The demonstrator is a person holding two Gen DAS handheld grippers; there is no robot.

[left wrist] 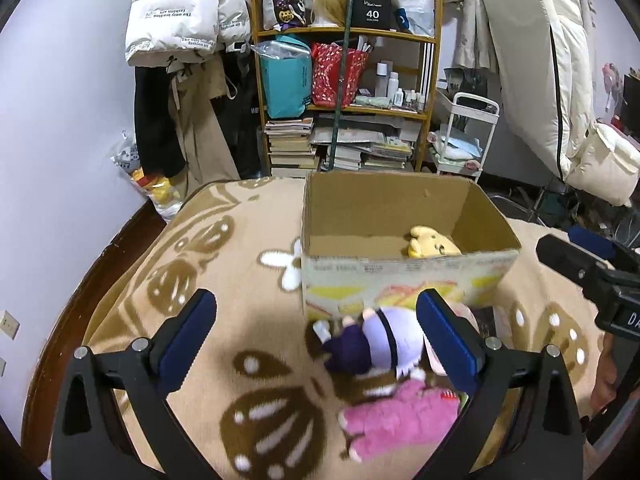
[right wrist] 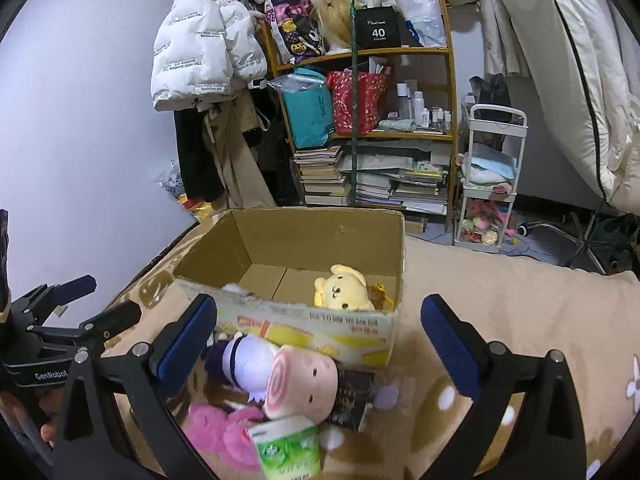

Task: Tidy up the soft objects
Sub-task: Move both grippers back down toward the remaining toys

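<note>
Cluttered shelves and hanging coats fill the far wall, and nearer lies a bed under a beige blanket [left wrist: 248, 280] patterned with brown and white shapes. On it stands an open cardboard box [left wrist: 400, 208] with one yellow plush [right wrist: 346, 290] already inside, so the sorting looks begun but mostly ahead. A heap waits outside against the box's near wall: a purple-and-white doll [left wrist: 376, 344], a pink plush [left wrist: 400, 416], a pig-faced plush [right wrist: 308, 380] and a green tissue pack [right wrist: 288, 452]. Both grippers hang empty with jaws wide apart. The left gripper [left wrist: 316, 336] hovers over the heap with the doll just inside its right finger; the right gripper [right wrist: 320, 336] has the pig-faced plush just below its gap. The next move probably calls for lowering one gripper, closing on a soft body, then lifting it over the box's rim
</note>
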